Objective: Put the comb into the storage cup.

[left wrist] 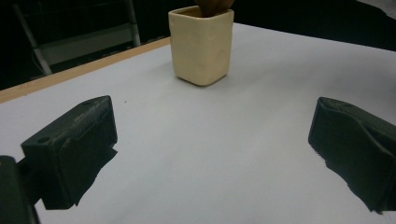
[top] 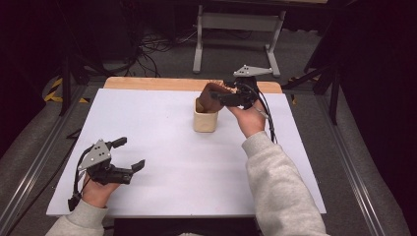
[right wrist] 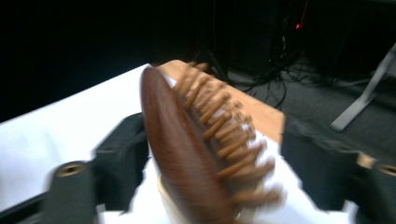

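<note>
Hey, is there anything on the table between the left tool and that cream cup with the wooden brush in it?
Nothing visible. The left tool looks across bare white table straight at the cream cup, its jaws wide apart with nothing between them. The wooden brush already stands in the cup, between the right tool's jaws.

The high view looked forward and down over the whole tabletop (top: pixel 162 147). Both gripper views sat low; the left faced the cream cup (left wrist: pixel 201 44) from afar, the right hung close above it (right wrist: pixel 168 205).

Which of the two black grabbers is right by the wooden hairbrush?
The right gripper, at the brown wooden hairbrush standing in the cream cup. The left gripper sits far away, holding nothing.
</note>
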Tool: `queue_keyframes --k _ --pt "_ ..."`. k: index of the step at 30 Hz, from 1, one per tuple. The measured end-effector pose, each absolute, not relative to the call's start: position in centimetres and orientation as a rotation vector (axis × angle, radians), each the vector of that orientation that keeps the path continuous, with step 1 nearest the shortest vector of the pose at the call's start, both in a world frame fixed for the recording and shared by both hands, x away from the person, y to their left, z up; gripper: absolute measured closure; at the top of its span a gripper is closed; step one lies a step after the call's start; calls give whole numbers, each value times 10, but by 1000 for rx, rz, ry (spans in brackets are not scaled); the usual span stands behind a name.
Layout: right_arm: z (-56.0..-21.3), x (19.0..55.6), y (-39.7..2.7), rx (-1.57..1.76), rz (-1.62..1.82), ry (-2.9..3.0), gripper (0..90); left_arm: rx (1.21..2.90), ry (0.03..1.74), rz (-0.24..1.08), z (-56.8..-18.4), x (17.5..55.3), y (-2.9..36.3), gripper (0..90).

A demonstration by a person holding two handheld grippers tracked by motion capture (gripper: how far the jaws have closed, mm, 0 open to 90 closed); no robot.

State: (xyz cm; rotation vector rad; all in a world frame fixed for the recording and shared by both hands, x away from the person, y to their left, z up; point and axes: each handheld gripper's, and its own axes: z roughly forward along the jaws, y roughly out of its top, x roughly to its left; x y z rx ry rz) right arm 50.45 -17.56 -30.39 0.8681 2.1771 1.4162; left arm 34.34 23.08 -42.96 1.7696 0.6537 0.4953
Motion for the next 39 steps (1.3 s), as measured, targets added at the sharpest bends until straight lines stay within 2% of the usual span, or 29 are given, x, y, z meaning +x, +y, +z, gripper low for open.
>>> queue_keyframes --k 4,9,26,39 --pt "-302 500 -174 806 1337 2143 58 1768 651 494 -430 344 230 22" --pt "-295 490 -177 744 1364 2128 22 1766 652 491 -430 344 230 22" --pt "-280 439 -220 679 1458 2057 17 1767 658 499 -429 344 234 22" --pt "-295 403 -257 676 1468 2054 11 1767 667 500 -429 344 240 21"
